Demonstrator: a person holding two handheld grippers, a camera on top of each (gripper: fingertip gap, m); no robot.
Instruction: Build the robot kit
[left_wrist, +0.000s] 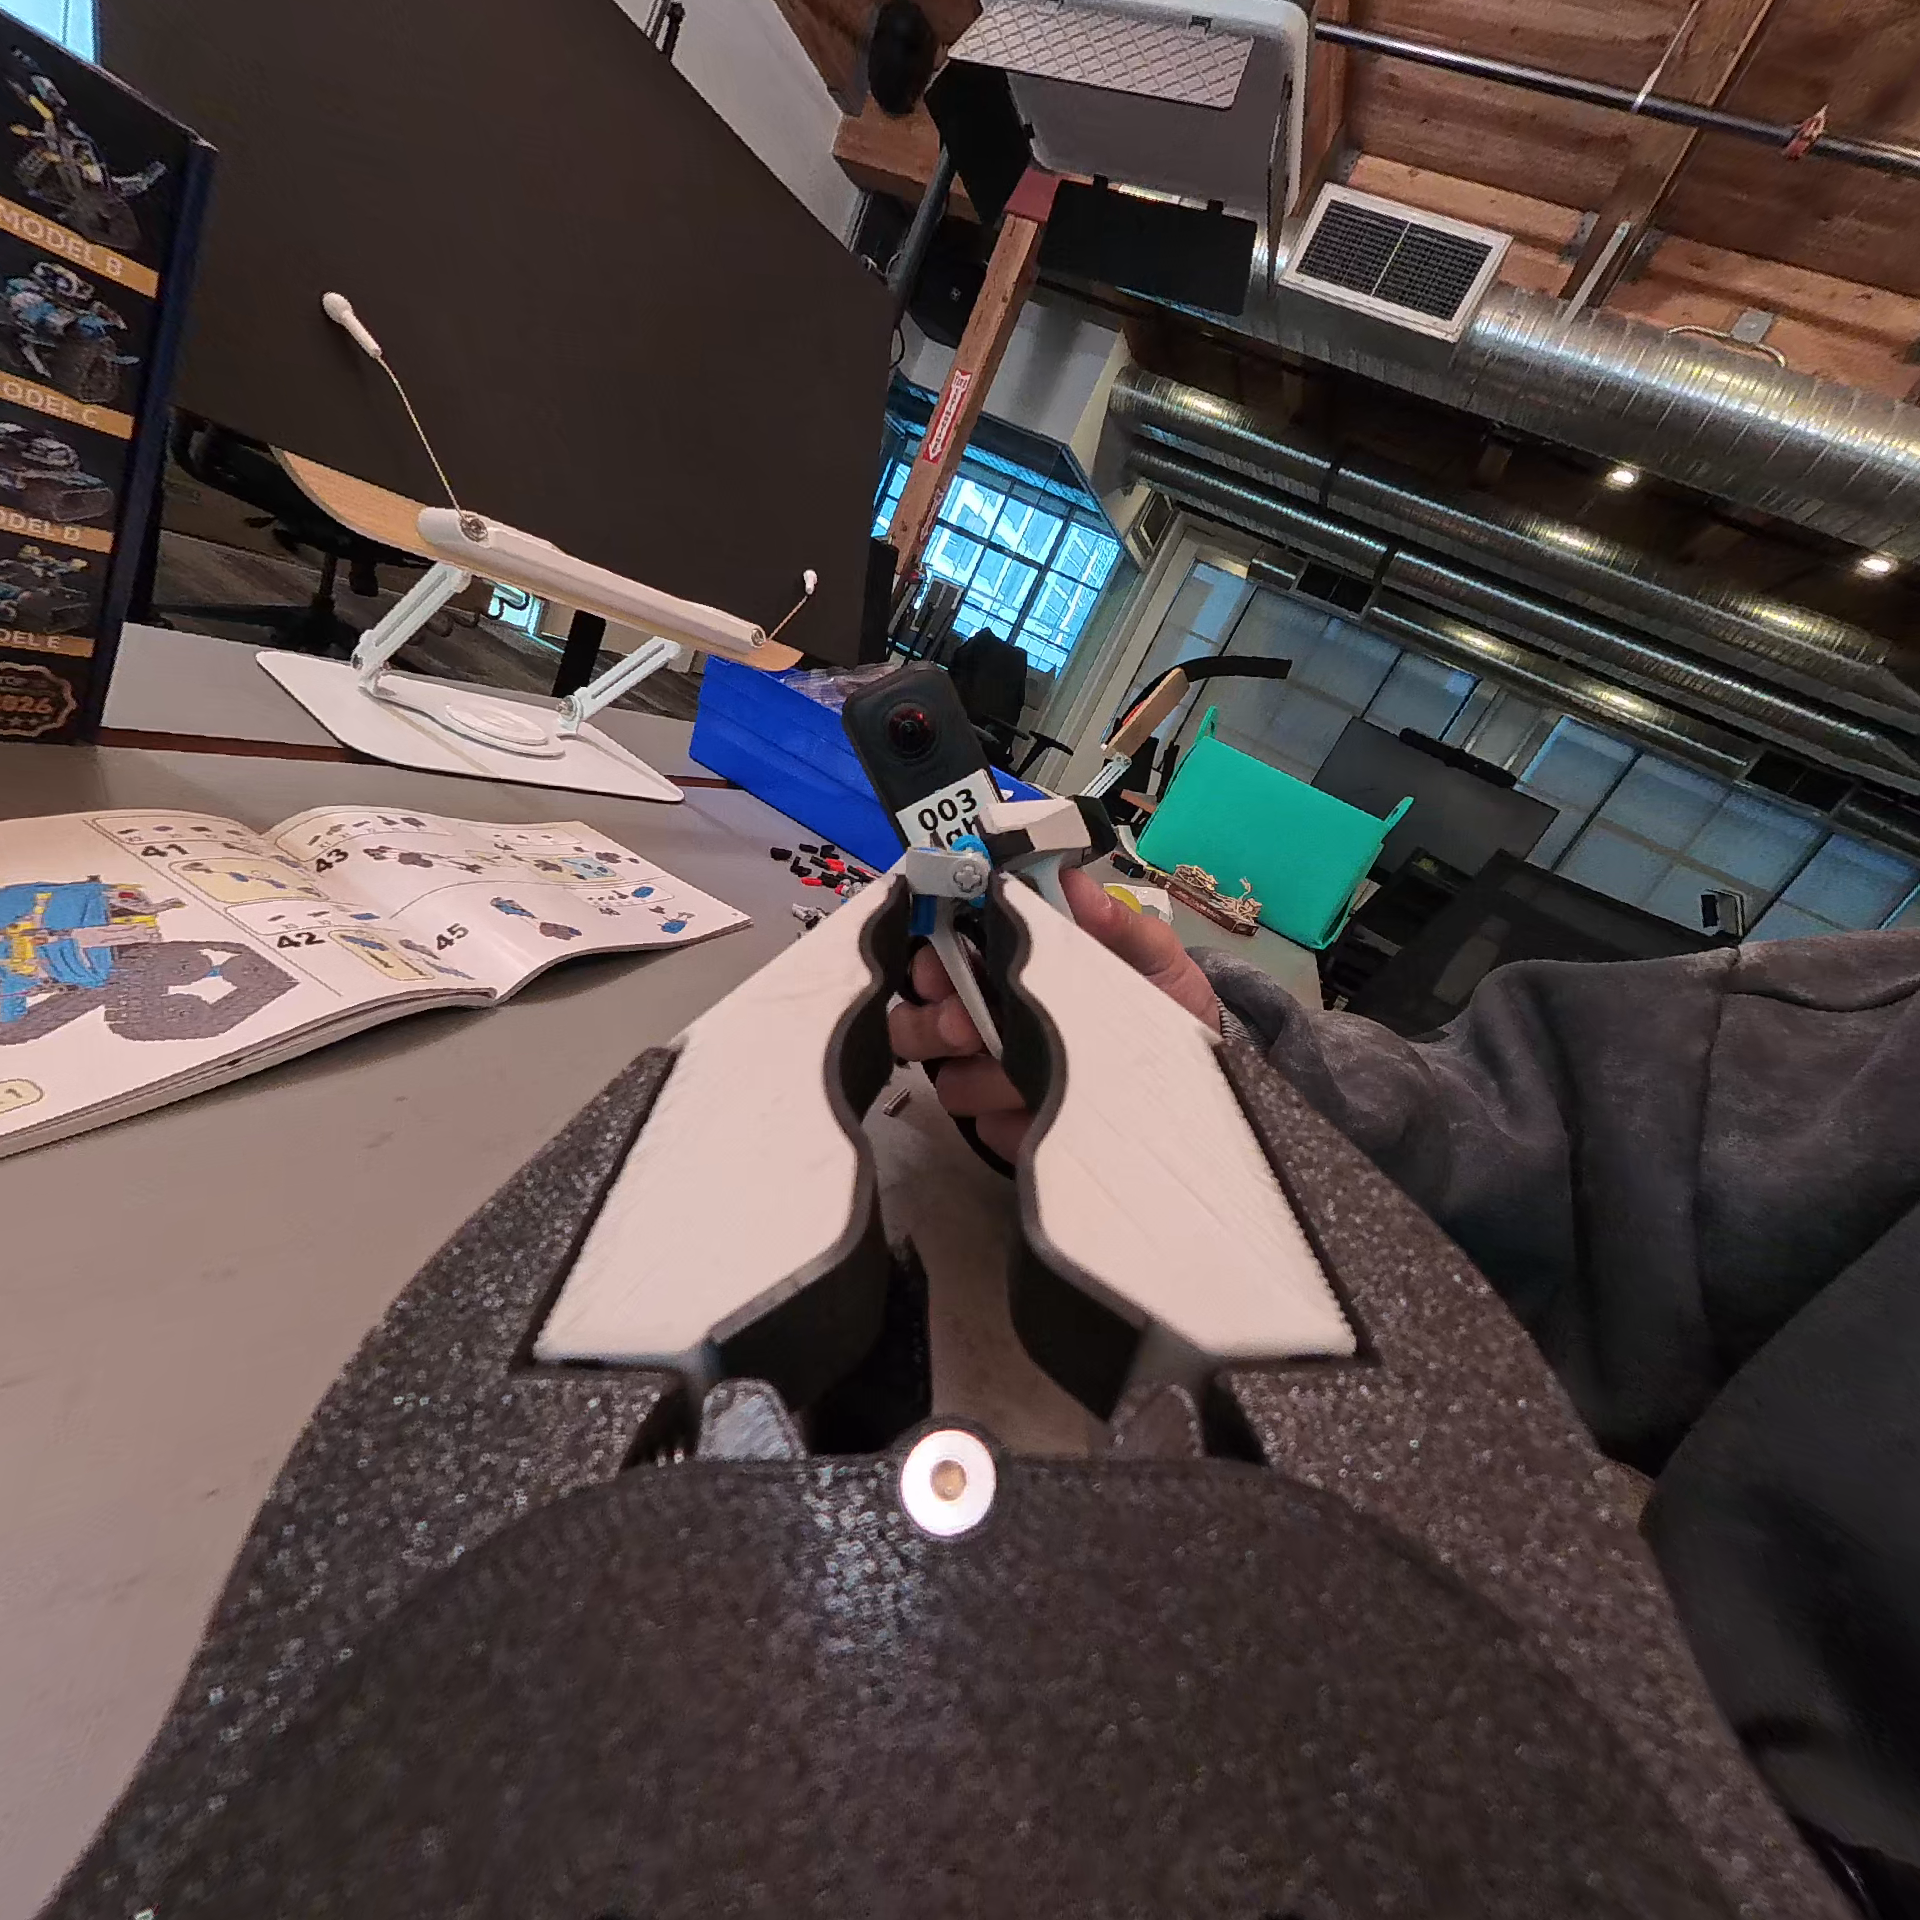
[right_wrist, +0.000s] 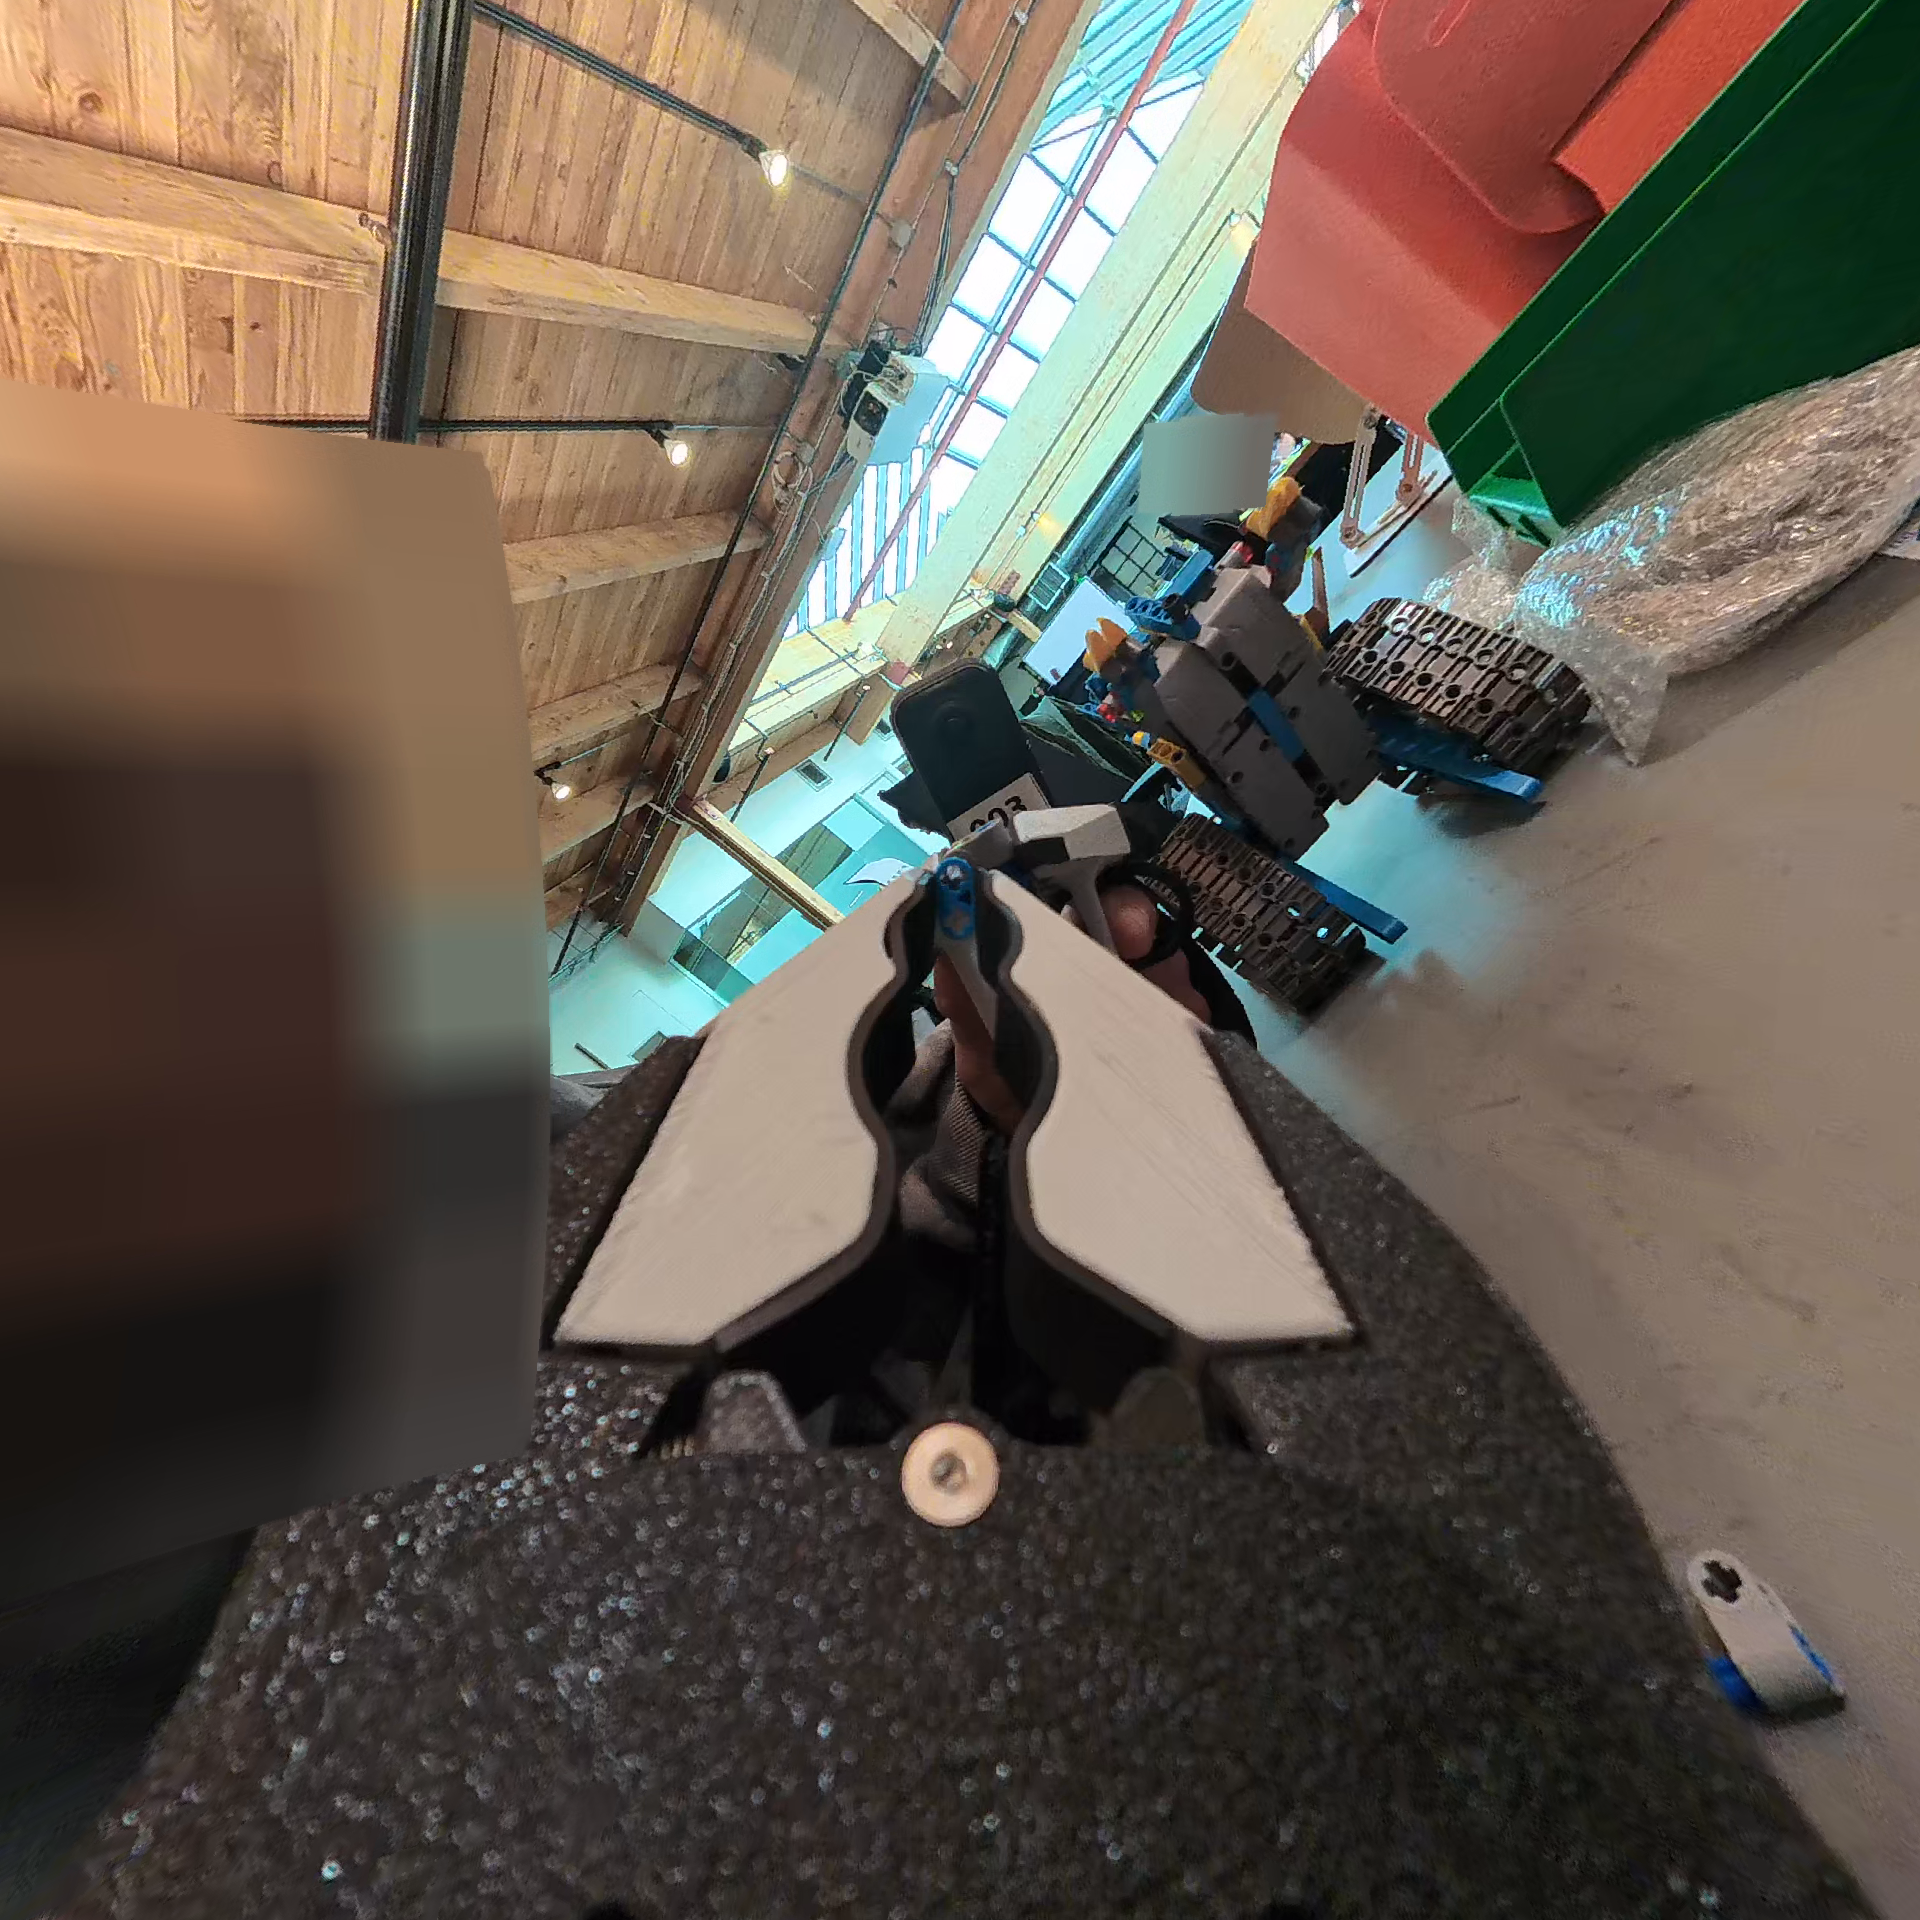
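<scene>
My left gripper (left_wrist: 951, 883) is shut on a small grey-and-blue connector piece (left_wrist: 961, 876), pinched at the fingertips above the grey table (left_wrist: 260, 1299). My right gripper (right_wrist: 954, 902) is shut on a thin blue beam piece (right_wrist: 953, 909). The two grippers face each other tip to tip, and the two pieces meet there. In the left wrist view the right gripper (left_wrist: 1039, 831) is held by a hand (left_wrist: 966, 1039). In the right wrist view the left gripper (right_wrist: 1060, 831) shows just beyond my tips.
An open instruction booklet (left_wrist: 312, 935), a white stand (left_wrist: 499, 665), a blue bin (left_wrist: 779, 748), loose small parts (left_wrist: 821, 862) and a printed box (left_wrist: 73, 364) lie left. A tracked brick vehicle (right_wrist: 1299, 727), bubble wrap (right_wrist: 1714, 540), a green bin (right_wrist: 1662, 312) and a white-blue piece (right_wrist: 1756, 1652) show in the right wrist view. My two grippers' fingertips are within a few centimetres of each other.
</scene>
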